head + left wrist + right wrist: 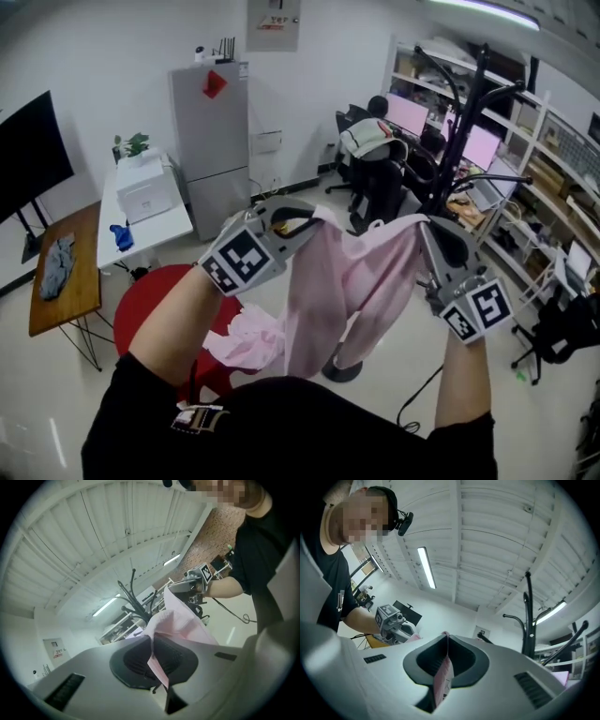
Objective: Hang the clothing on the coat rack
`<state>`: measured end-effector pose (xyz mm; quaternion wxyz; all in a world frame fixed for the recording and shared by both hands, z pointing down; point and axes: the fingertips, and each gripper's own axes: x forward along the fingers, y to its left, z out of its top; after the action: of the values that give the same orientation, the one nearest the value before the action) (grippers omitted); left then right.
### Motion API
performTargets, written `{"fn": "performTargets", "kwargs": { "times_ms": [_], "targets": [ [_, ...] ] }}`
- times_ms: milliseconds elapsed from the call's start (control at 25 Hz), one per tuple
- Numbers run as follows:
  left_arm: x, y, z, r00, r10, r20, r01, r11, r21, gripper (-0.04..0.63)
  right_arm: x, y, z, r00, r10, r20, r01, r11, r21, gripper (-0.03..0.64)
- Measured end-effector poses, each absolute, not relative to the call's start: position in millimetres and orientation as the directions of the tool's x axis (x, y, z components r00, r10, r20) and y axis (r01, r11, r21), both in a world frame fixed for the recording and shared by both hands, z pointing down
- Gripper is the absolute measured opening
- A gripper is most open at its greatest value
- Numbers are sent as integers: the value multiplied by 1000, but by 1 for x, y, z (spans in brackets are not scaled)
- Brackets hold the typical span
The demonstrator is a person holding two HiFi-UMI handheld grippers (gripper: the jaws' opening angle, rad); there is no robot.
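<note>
A pale pink garment (347,281) hangs stretched between my two grippers at chest height. My left gripper (298,225) is shut on its left top edge; in the left gripper view the pink cloth (180,620) is pinched between the dark pads and runs off toward the other gripper. My right gripper (429,230) is shut on the right top edge, with a strip of pink fabric (443,679) clamped between its pads. The black coat rack (459,141) stands just behind the garment, its curved arms rising above my right gripper; its base (343,370) shows below the cloth.
A red round stool (155,300) with more pink cloth (248,337) on it sits below my left arm. A wooden table (66,281), a white desk (145,220) and a grey fridge (211,141) stand to the left. A person sits at desks with monitors (408,112) behind the rack.
</note>
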<state>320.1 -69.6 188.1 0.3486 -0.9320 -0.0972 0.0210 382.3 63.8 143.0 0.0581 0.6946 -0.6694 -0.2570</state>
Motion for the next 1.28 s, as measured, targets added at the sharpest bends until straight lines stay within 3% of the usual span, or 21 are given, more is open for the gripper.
{"fn": "performTargets", "kwargs": {
  "times_ms": [360,800,1040,1280],
  "targets": [
    [411,-1,155,957,289,35,231,-684,-692,25,473,138,119,142,-936,-321,-860,-277,429,8],
    [523,-12,160,970,236,64,223,-746,-628,25,614,176,114,413,-847,-334,-796,-514,320,8],
    [570,-36,183,985,150,89,174,-800,-575,25,669,158,152,502,-840,-204,-760,-541,359,8],
    [600,-42,238,980,97,174,177,-826,-536,25,683,115,231,503,-863,-47,-795,-484,366,9]
  ]
}}
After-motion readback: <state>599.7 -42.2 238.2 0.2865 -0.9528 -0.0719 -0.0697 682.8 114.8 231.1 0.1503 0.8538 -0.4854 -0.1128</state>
